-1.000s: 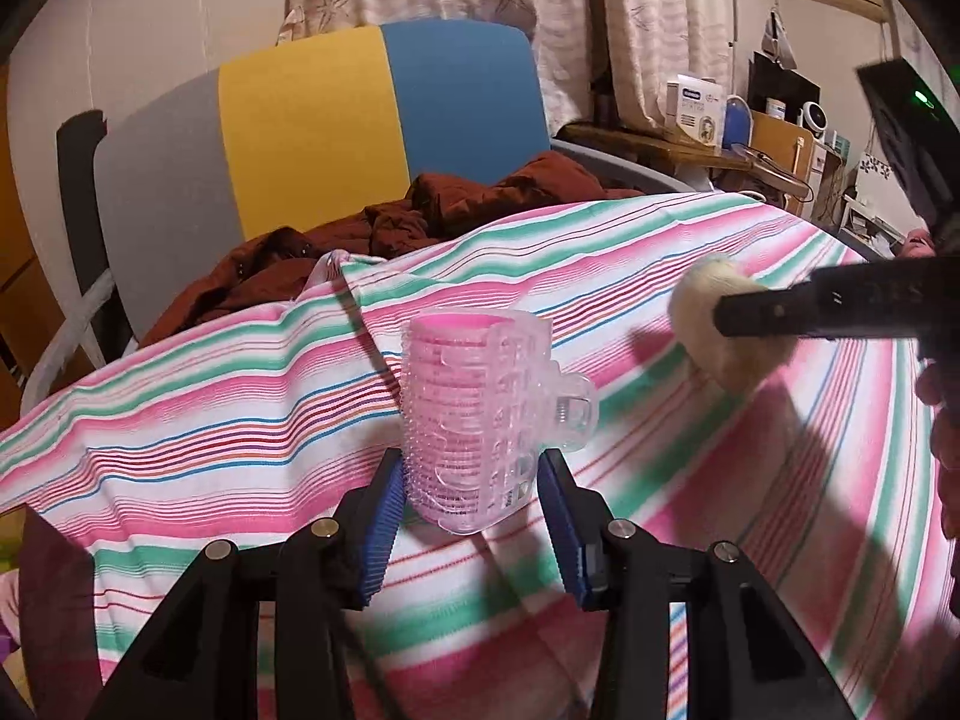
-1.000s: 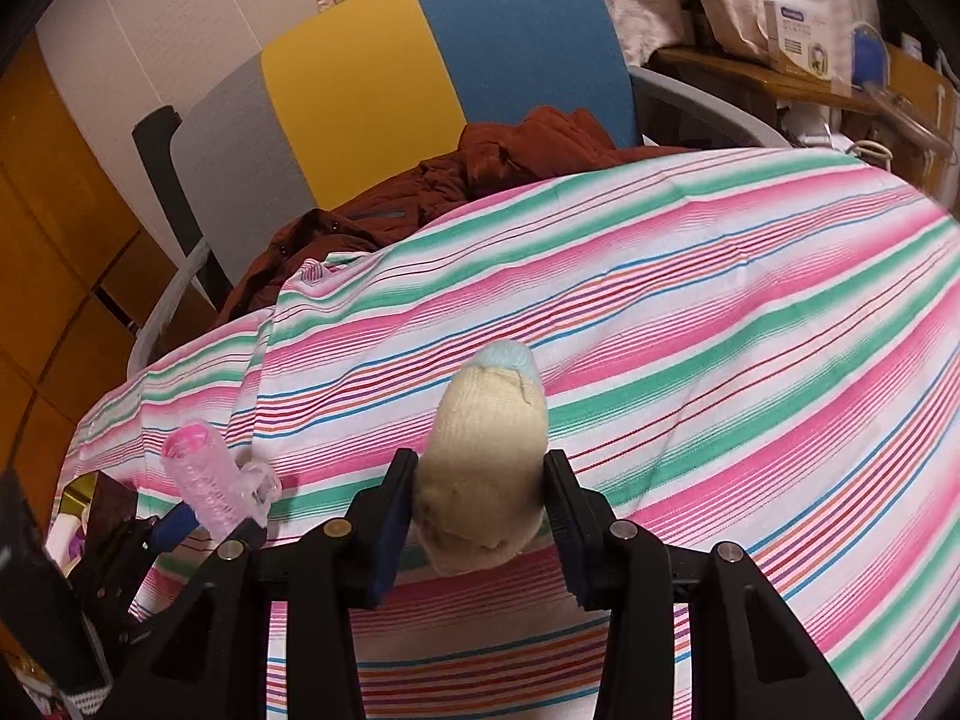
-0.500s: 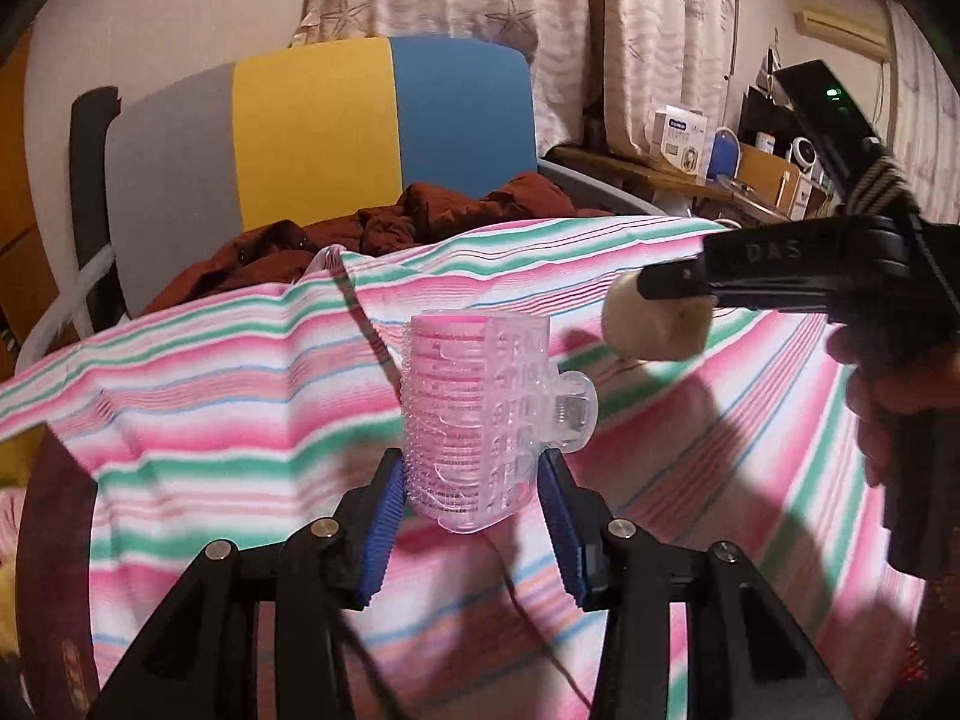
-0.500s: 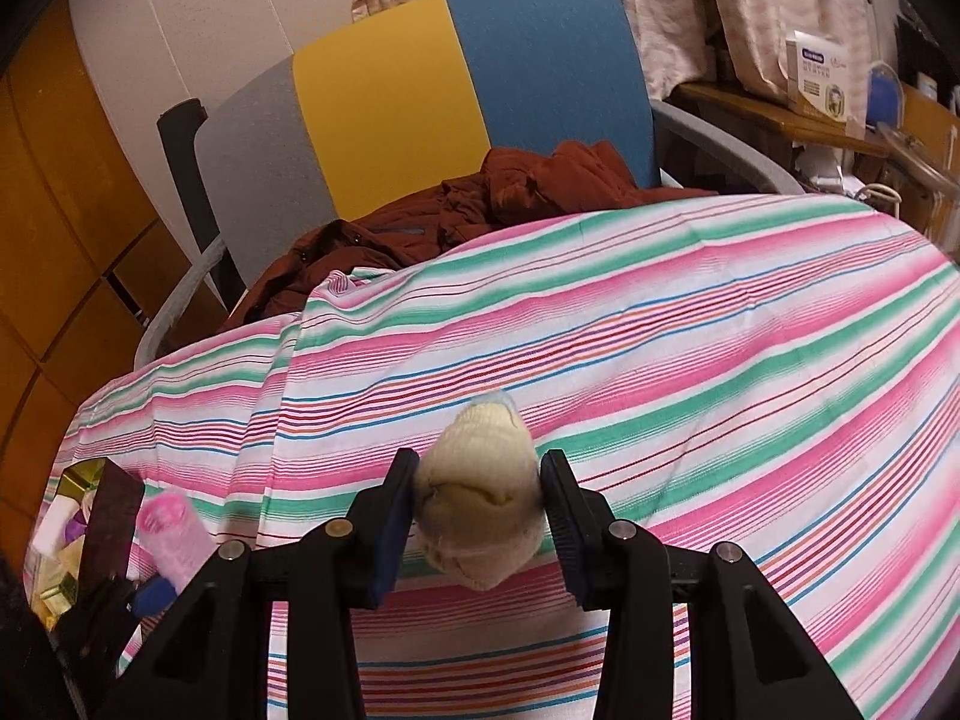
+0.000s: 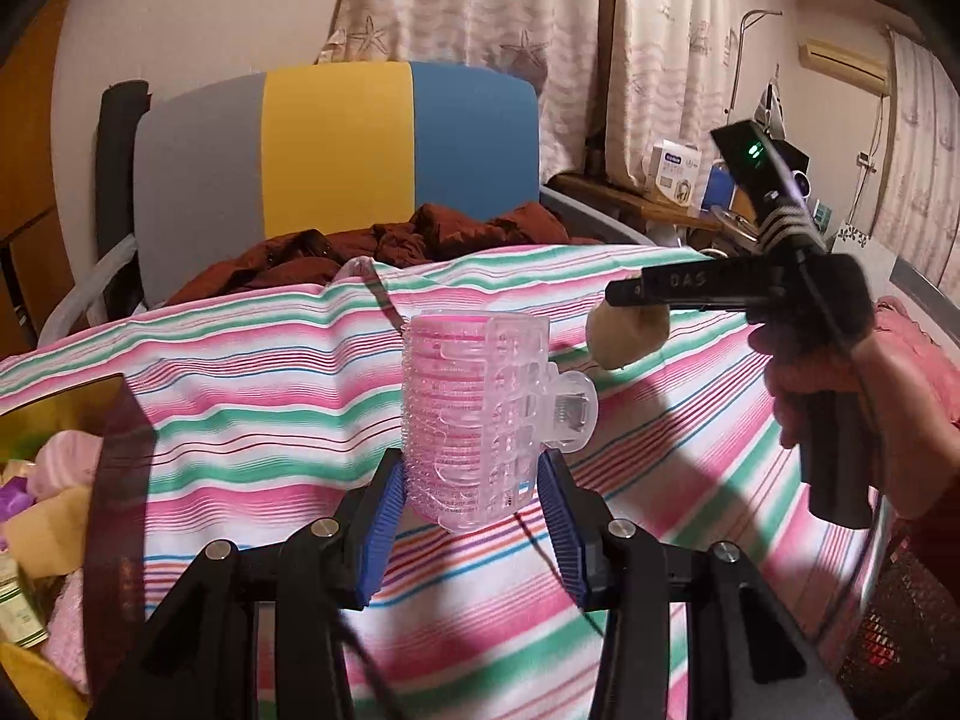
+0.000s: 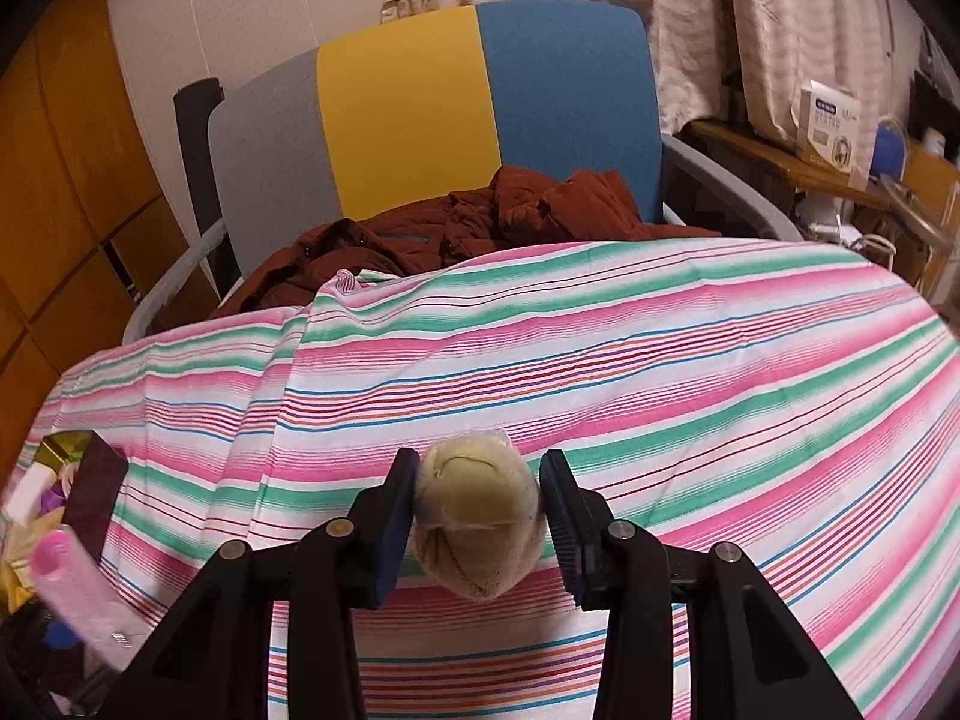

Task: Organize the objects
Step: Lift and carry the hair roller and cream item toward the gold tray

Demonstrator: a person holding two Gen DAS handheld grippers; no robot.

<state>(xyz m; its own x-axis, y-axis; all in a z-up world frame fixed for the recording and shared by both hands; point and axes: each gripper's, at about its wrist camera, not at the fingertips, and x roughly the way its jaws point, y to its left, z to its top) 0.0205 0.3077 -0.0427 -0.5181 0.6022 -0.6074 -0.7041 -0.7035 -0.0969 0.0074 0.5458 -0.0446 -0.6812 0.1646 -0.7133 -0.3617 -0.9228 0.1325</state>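
My left gripper (image 5: 474,510) is shut on a pink hair roller with a clear plastic clip (image 5: 480,414), held upright above the striped cloth (image 5: 252,396). My right gripper (image 6: 480,516) is shut on a rolled cream-yellow sock (image 6: 477,516), also lifted off the cloth (image 6: 660,372). In the left wrist view the right gripper (image 5: 624,294) shows at the right, held by a hand (image 5: 840,384), with the sock (image 5: 630,333) under its tip. In the right wrist view the pink roller (image 6: 72,588) appears blurred at the lower left.
A dark brown box (image 5: 114,480) with several small items (image 5: 42,498) stands at the left edge of the cloth. Behind the table is a grey, yellow and blue chair (image 5: 336,144) with a rust-brown jacket (image 5: 420,240). A cluttered desk (image 5: 672,198) stands at the back right.
My left gripper has pulled back and to the left with the roller, bringing the box into view. The right gripper has risen slightly and rolled, with the sock still held.
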